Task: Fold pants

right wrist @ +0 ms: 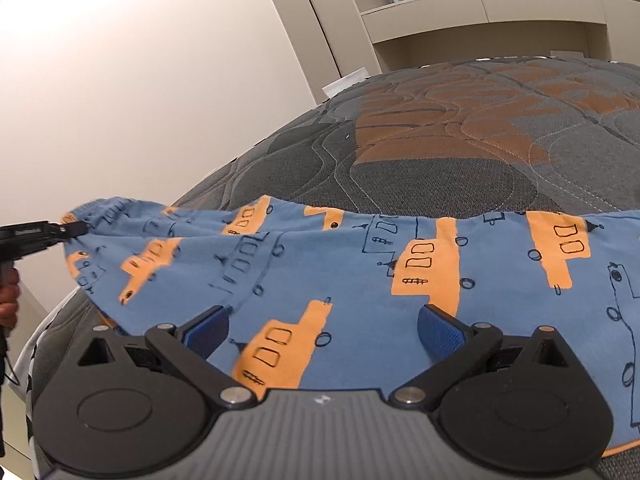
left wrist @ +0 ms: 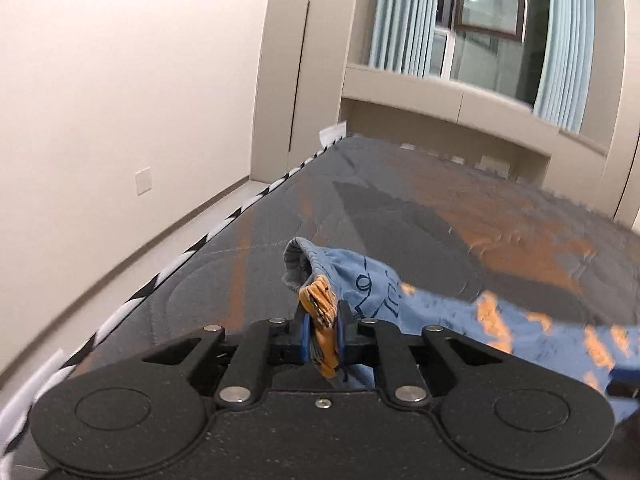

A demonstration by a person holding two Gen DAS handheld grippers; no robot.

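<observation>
The left gripper [left wrist: 322,322] is clamped on an edge of the blue-and-orange pants [right wrist: 360,280], lifted above the quilted mattress [right wrist: 460,152]. The right gripper [right wrist: 323,332] hovers over the cloth, jaws wide apart.

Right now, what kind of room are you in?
Probably a bedroom. There's a quilted mattress, a window with curtains, and built-in cupboards. The left gripper pinches the pants over the mattress.
</observation>
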